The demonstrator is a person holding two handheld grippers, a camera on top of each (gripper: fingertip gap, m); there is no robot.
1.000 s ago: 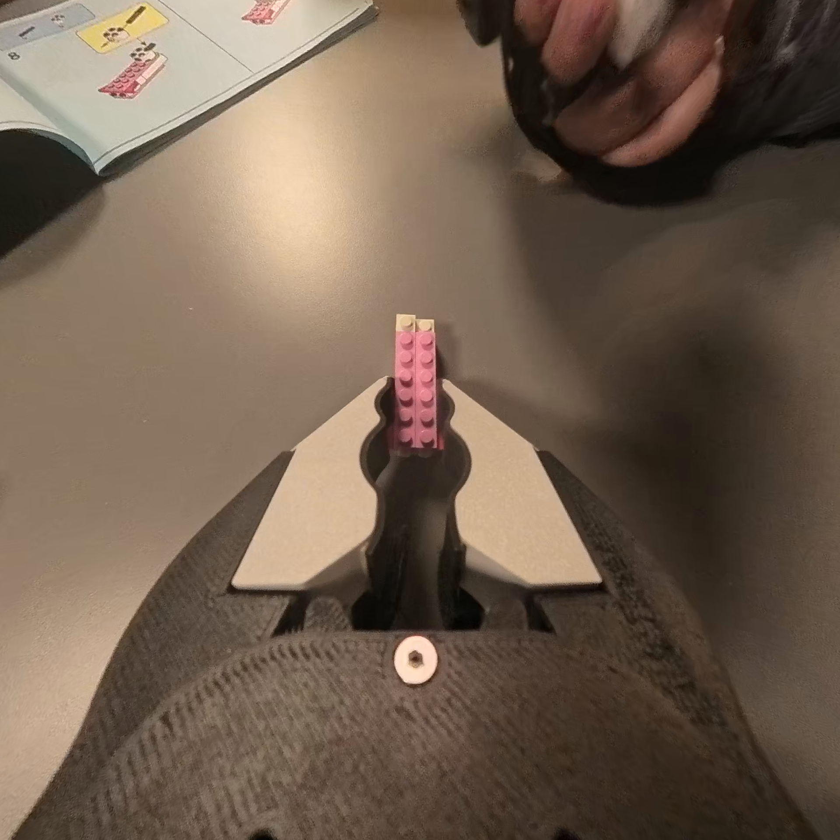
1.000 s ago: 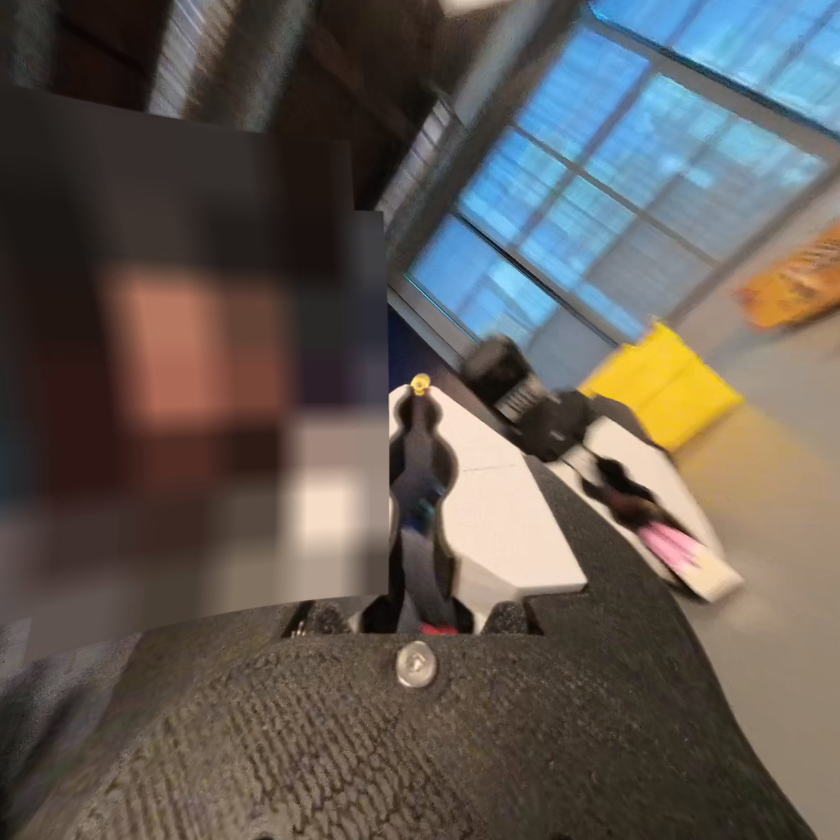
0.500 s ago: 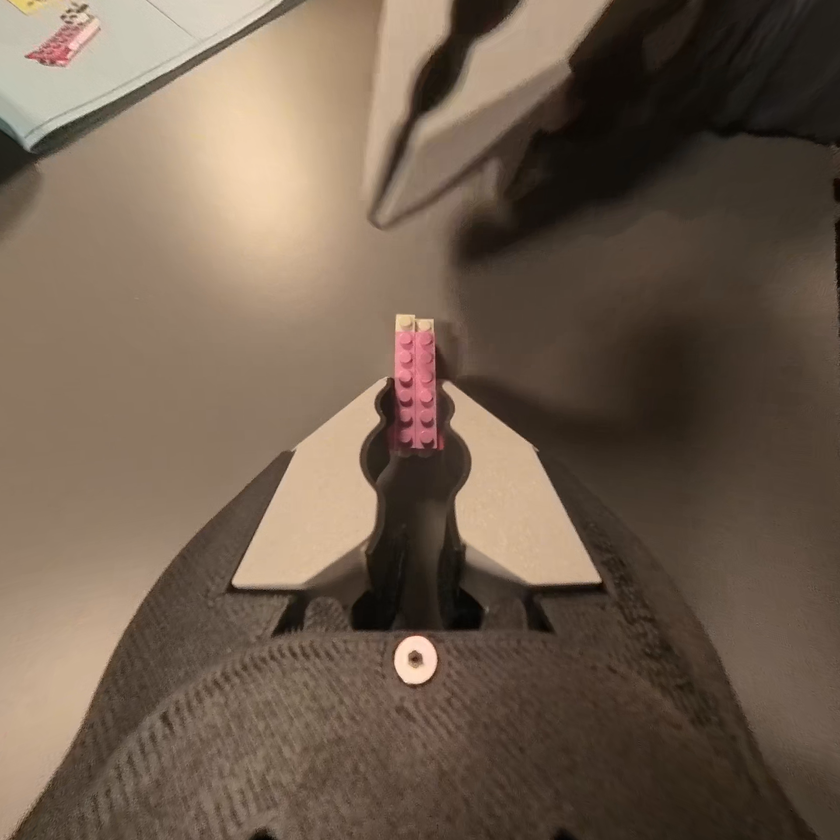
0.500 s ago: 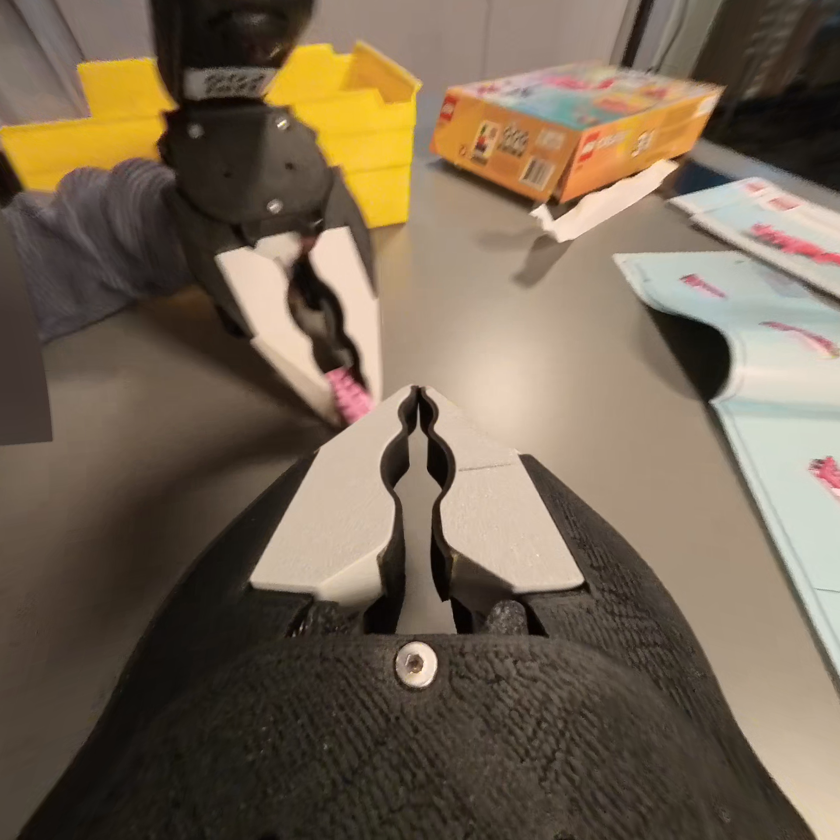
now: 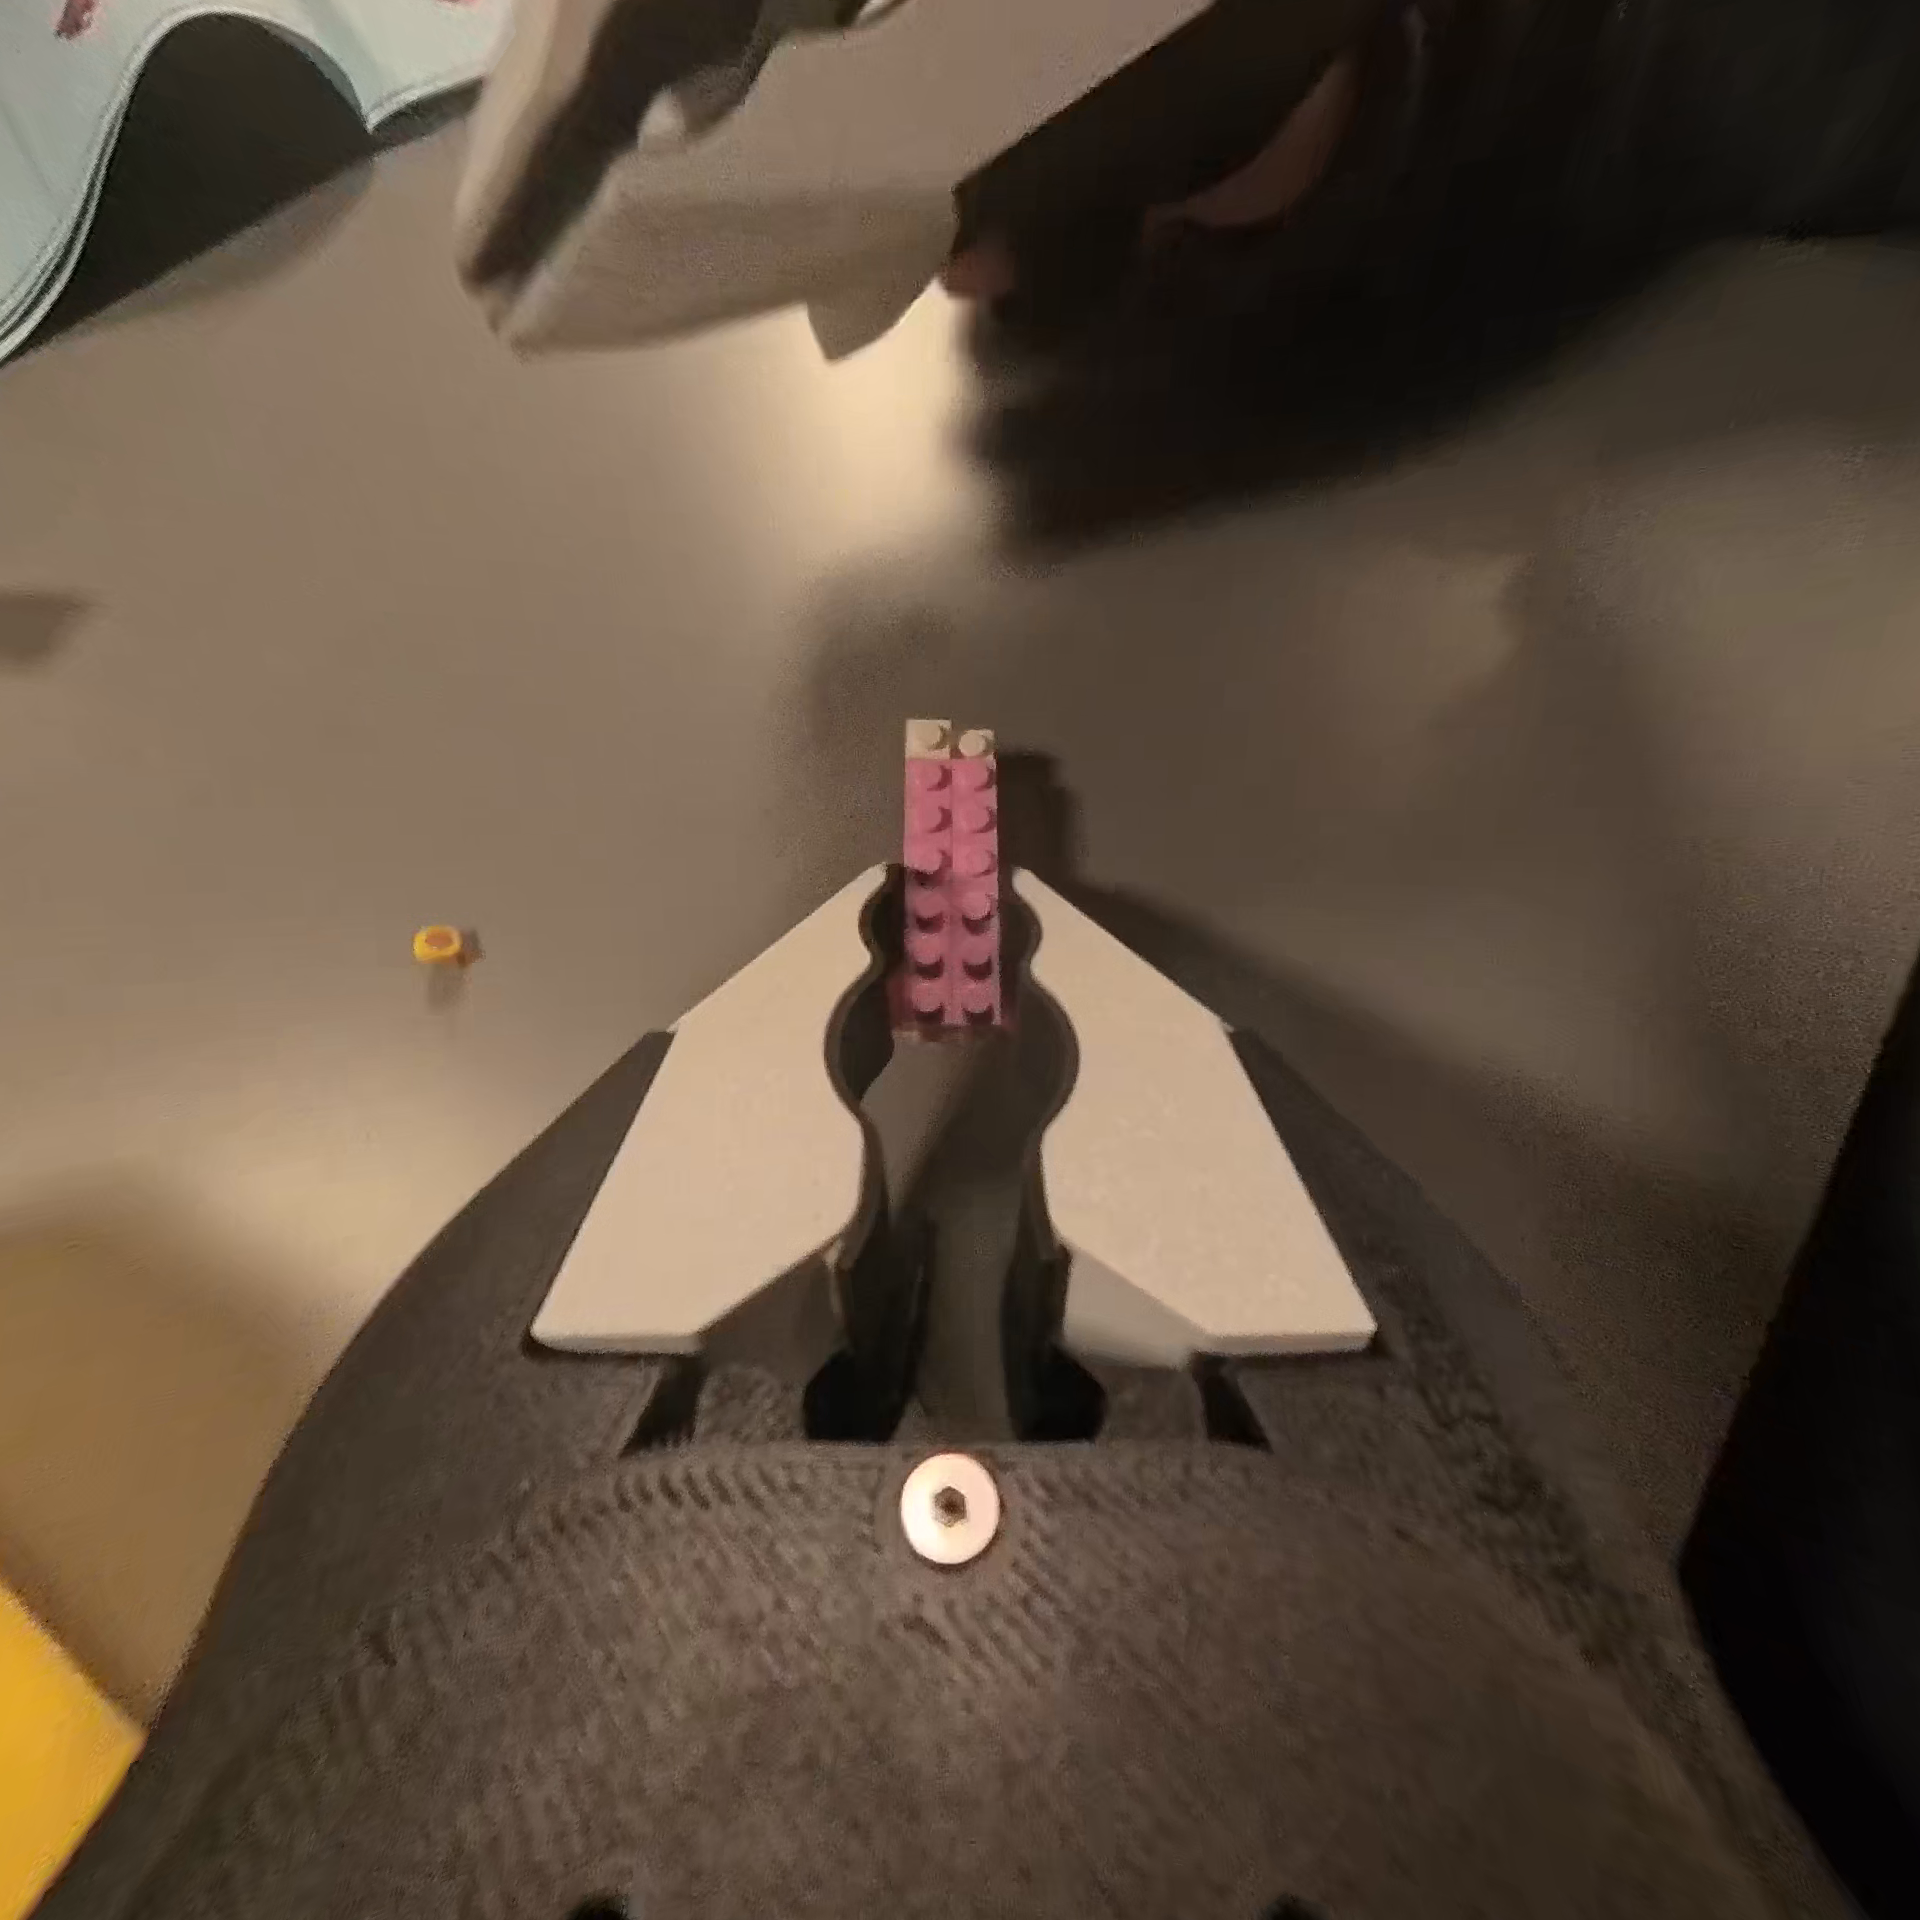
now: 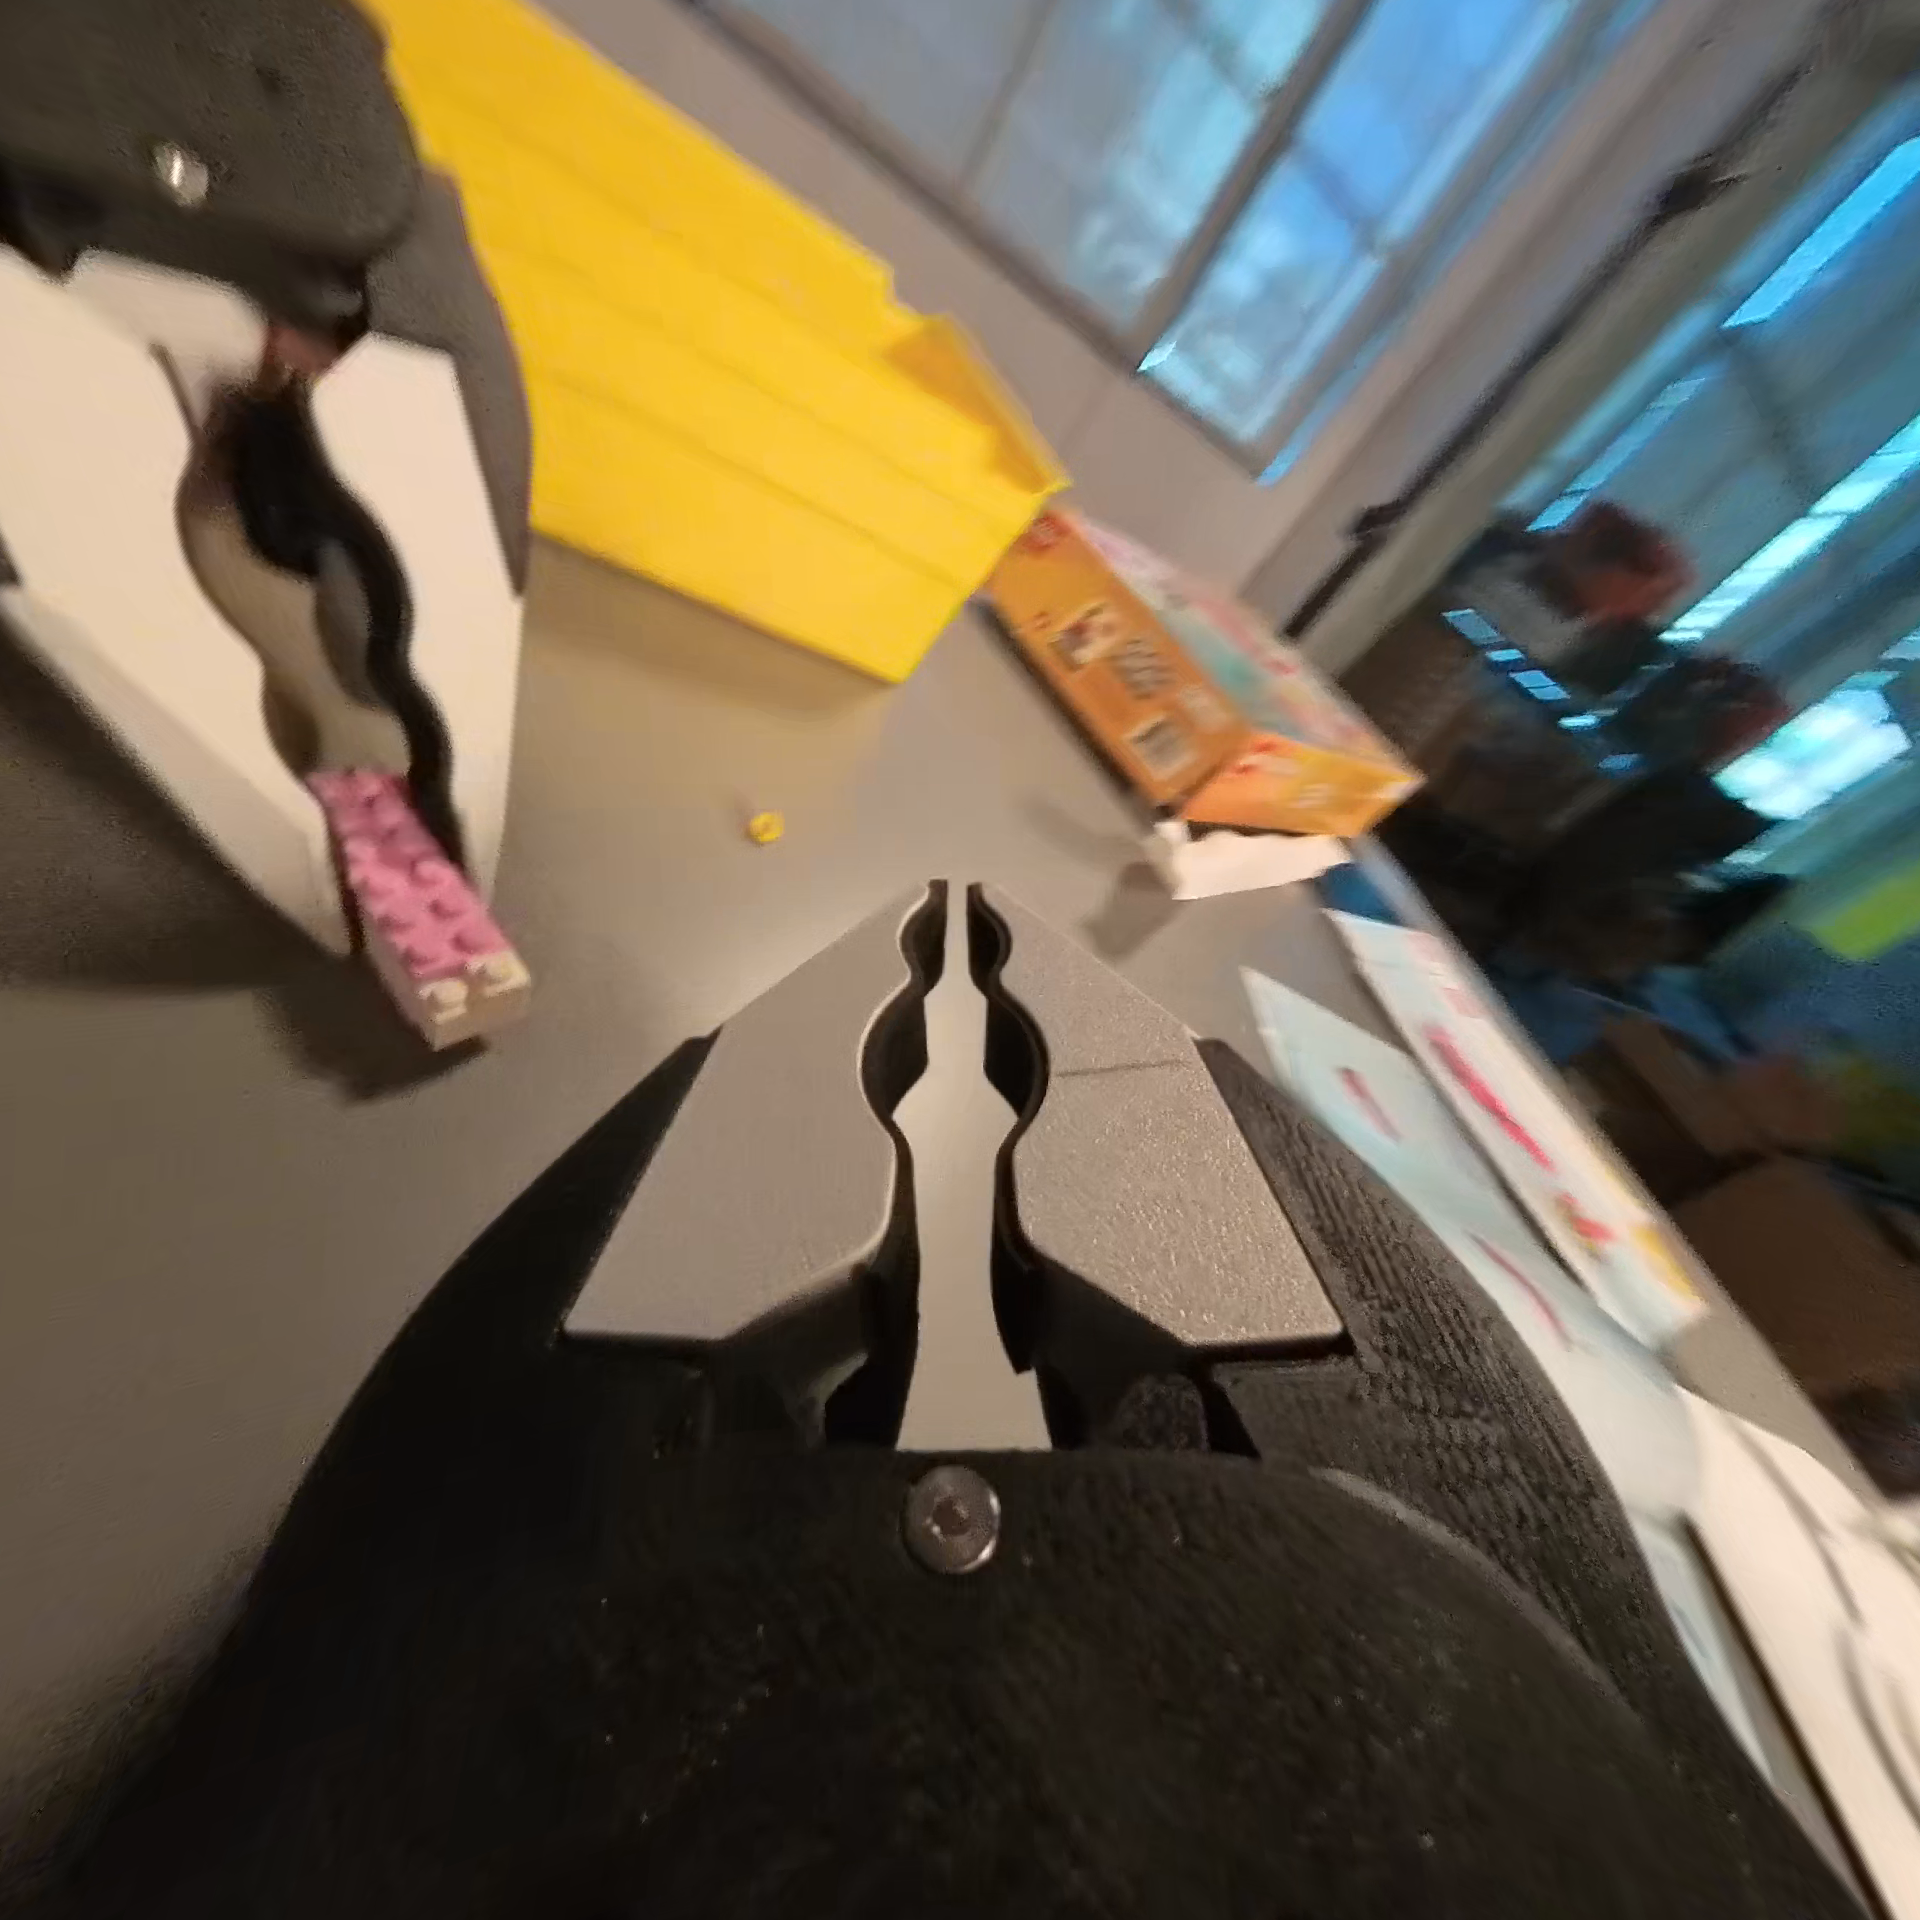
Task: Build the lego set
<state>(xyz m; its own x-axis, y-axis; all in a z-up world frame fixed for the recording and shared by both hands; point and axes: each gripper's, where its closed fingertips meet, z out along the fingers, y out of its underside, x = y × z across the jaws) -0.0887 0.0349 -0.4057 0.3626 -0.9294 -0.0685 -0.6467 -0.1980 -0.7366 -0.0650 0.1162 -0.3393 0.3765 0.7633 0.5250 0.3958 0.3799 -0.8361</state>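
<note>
My left gripper [image 5: 951,878] is shut on a pink brick assembly [image 5: 951,810] with a tan end, which sticks out forward past the fingertips, just above the grey table [image 5: 416,623]. The right wrist view shows the same assembly [image 6: 416,894] gripped between the left gripper's white fingers [image 6: 436,582]. My right gripper [image 6: 957,888] is shut with nothing between its tips. It hovers over the table and shows blurred at the top of the left wrist view [image 5: 520,291]. A small yellow round piece [image 5: 442,943] lies loose on the table, ahead of the right gripper [image 6: 767,826].
A yellow bin [image 6: 727,364] stands at the back, with its corner also in the left wrist view [image 5: 42,1714]. An orange box [image 6: 1195,675] and white paper [image 6: 1236,857] lie behind. Open light-blue booklets [image 6: 1455,1091] lie at the right, one also in the left wrist view [image 5: 208,62]. The tips of one gripper are about 11 cm away from the tips of the other. My left tips are roughly 9 cm from the small yellow round piece [image 5: 442,943]. The right camera catches it too, in the right wrist view [image 6: 754,827].
The right gripper held a small yellow piece at its tips a second ago; its tips are now bare and the piece lies on the table. It swung down near the left gripper, which keeps the pink assembly.
</note>
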